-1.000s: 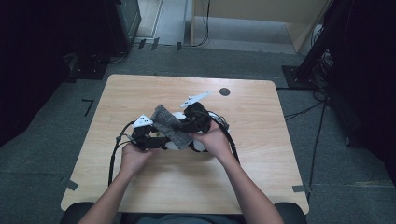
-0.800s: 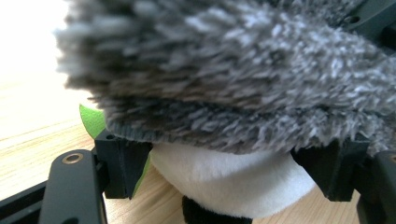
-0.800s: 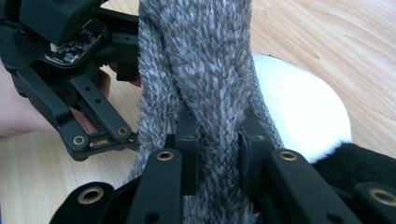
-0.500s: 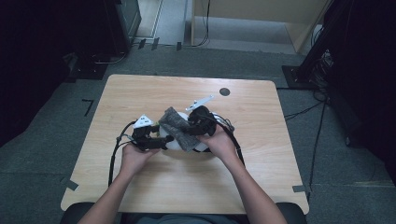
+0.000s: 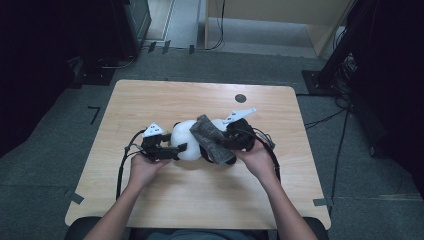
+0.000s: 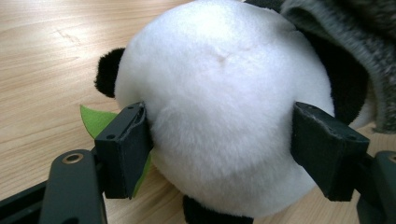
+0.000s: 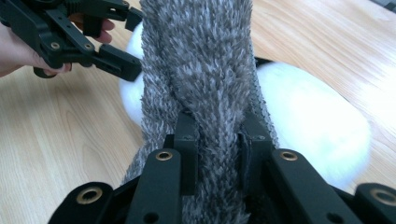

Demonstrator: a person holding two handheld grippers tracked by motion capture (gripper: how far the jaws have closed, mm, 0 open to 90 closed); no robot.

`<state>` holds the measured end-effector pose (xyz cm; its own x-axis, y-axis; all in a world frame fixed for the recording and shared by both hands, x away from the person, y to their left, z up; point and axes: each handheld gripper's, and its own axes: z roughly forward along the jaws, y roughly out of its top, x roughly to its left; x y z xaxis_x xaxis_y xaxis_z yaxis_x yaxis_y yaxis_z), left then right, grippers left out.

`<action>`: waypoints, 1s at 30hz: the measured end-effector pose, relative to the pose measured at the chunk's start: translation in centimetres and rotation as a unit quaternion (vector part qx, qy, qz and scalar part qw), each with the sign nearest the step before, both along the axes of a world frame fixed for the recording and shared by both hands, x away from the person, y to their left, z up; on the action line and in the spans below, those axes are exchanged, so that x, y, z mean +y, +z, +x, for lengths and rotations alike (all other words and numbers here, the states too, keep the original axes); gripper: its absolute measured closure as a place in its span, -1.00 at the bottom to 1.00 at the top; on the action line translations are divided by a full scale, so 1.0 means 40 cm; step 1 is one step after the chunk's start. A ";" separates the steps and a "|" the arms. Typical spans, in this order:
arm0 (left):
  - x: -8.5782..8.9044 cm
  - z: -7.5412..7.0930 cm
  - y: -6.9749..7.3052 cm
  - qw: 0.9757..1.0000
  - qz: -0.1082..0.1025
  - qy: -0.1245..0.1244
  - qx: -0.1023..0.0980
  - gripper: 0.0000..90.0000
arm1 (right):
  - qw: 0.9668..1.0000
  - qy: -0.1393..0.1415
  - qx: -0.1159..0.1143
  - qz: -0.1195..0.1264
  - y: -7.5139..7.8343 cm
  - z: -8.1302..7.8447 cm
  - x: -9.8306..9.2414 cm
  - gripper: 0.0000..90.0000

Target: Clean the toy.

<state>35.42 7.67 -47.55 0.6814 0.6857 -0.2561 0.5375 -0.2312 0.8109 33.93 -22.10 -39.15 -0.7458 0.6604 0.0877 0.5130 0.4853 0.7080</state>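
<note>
A black-and-white plush panda (image 5: pixel 186 137) lies in the middle of the wooden table (image 5: pixel 150 100). My left gripper (image 5: pixel 182 148) is shut on its round white part, one pad pressing each side (image 6: pixel 224 154). A green felt leaf (image 6: pixel 95 121) pokes out by the left pad. A grey fuzzy cloth (image 5: pixel 212 137) drapes over the panda's right part. My right gripper (image 5: pixel 231 141) is shut on that cloth, which bunches between the jaws (image 7: pixel 219 140) and stretches away (image 7: pixel 201 56) over the white plush (image 7: pixel 313 121). The left gripper (image 7: pixel 130 43) sits beyond it in the right gripper view.
A small dark round hole (image 5: pixel 240 98) sits in the table's far side. Black cables (image 5: pixel 122 165) loop from both grippers over the tabletop. Tape marks the near corners (image 5: pixel 76 198). Dark equipment and floor cables surround the table.
The right gripper has pulled the grey cloth to the right across the panda, baring more of the white plush. The left gripper has stayed put on the panda.
</note>
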 end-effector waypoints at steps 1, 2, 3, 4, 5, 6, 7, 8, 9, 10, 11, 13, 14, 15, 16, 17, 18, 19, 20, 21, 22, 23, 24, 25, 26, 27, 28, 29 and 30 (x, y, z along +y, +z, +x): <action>0.000 0.000 0.000 1.000 0.000 0.000 0.000 -0.47 | 1.000 -0.003 -0.002 0.006 -0.004 -0.005 -0.013 0.65; 0.000 0.000 0.000 1.000 0.000 0.000 0.000 -0.47 | 1.000 -0.008 -0.003 0.014 -0.009 -0.010 -0.028 0.65; -0.001 0.000 0.000 1.000 -0.002 0.001 -0.001 -0.47 | 1.000 -0.010 -0.005 0.016 -0.011 -0.013 -0.036 0.64; -0.001 0.001 0.001 1.000 0.000 -0.001 -0.001 -0.47 | 1.000 -0.016 -0.002 0.017 -0.013 -0.016 -0.049 0.64; 0.000 0.001 0.001 1.000 0.001 -0.001 -0.001 -0.47 | 1.000 -0.019 -0.002 0.017 -0.014 -0.017 -0.056 0.64; 0.000 0.001 0.001 1.000 0.001 -0.001 -0.001 -0.47 | 1.000 -0.025 -0.001 0.015 -0.014 -0.020 -0.068 0.63; 0.000 0.001 0.001 1.000 0.001 -0.002 0.000 -0.47 | 0.999 -0.029 -0.001 0.014 -0.016 -0.021 -0.077 0.63; 0.001 0.001 0.001 1.000 0.002 -0.002 0.000 -0.47 | 0.999 -0.033 0.000 0.015 -0.017 -0.022 -0.083 0.63; 0.001 0.001 0.001 1.000 0.002 -0.002 0.000 -0.46 | 0.999 -0.038 0.002 0.016 -0.018 -0.022 -0.091 0.63; 0.002 0.002 0.001 1.000 0.001 -0.003 0.000 -0.46 | 0.999 -0.042 0.002 0.015 -0.020 -0.023 -0.099 0.63; 0.002 0.003 0.000 1.000 0.000 -0.003 0.000 -0.46 | 0.999 -0.046 0.003 0.016 -0.022 -0.023 -0.104 0.63; 0.002 0.004 0.000 1.000 0.000 -0.004 0.000 -0.46 | 0.999 -0.051 0.005 0.017 -0.027 -0.022 -0.114 0.64; 0.002 0.005 0.000 1.000 -0.001 -0.004 0.000 -0.46 | 0.998 -0.053 0.005 0.017 -0.030 -0.021 -0.118 0.64; 0.002 0.006 0.000 1.000 -0.001 -0.004 0.000 -0.46 | 0.998 -0.057 0.007 0.017 -0.033 -0.020 -0.124 0.64; 0.001 0.006 0.001 1.000 -0.001 -0.004 0.000 -0.46 | 0.998 -0.059 0.007 0.017 -0.035 -0.018 -0.128 0.64; 0.001 0.006 0.001 1.000 -0.001 -0.004 0.000 -0.46 | 0.998 -0.066 0.012 0.019 -0.036 -0.018 -0.136 0.64; 0.001 0.006 0.001 1.000 -0.001 -0.004 0.000 -0.45 | 0.997 -0.068 0.013 0.020 -0.036 -0.018 -0.139 0.64; 0.001 0.006 0.001 1.000 0.000 -0.004 0.000 -0.45 | 0.997 -0.070 0.016 0.024 -0.034 -0.018 -0.143 0.64; 0.001 0.007 0.001 1.000 0.000 -0.004 0.001 -0.45 | 0.997 -0.074 0.014 0.025 -0.031 -0.018 -0.149 0.65; 0.001 0.007 0.001 1.000 0.001 -0.005 0.001 -0.45 | 0.996 -0.082 0.010 0.024 -0.027 -0.017 -0.154 0.65; 0.001 0.006 0.001 1.000 0.002 -0.005 0.001 -0.44 | 0.995 -0.092 0.005 0.023 -0.022 -0.016 -0.160 0.66; 0.001 0.005 0.001 1.000 0.004 -0.005 0.001 -0.44 | 0.994 -0.102 0.001 0.028 -0.018 -0.011 -0.170 0.66; 0.001 0.005 0.002 1.000 0.005 -0.006 0.001 -0.44 | 0.993 -0.112 0.001 0.036 -0.015 -0.005 -0.178 0.66; 0.001 0.005 0.002 1.000 0.005 -0.006 0.001 -0.44 | 0.992 -0.118 0.001 0.042 -0.014 0.000 -0.184 0.66; 0.001 0.004 0.002 1.000 0.005 -0.005 0.001 -0.44 | 0.991 -0.126 0.002 0.049 -0.013 0.007 -0.191 0.66; 0.001 0.004 0.001 1.000 0.006 -0.006 0.000 -0.44 | 0.990 -0.134 0.003 0.055 -0.014 0.014 -0.196 0.66; 0.001 0.003 0.001 1.000 0.006 -0.005 0.000 -0.44 | 0.988 -0.139 0.004 0.059 -0.016 0.021 -0.199 0.66; 0.001 0.003 0.001 1.000 0.005 -0.005 -0.001 -0.44 | 0.988 -0.144 0.007 0.062 -0.020 0.028 -0.200 0.66; 0.001 0.003 0.001 1.000 0.005 -0.005 -0.001 -0.44 | 0.987 -0.146 0.011 0.063 -0.026 0.036 -0.197 0.66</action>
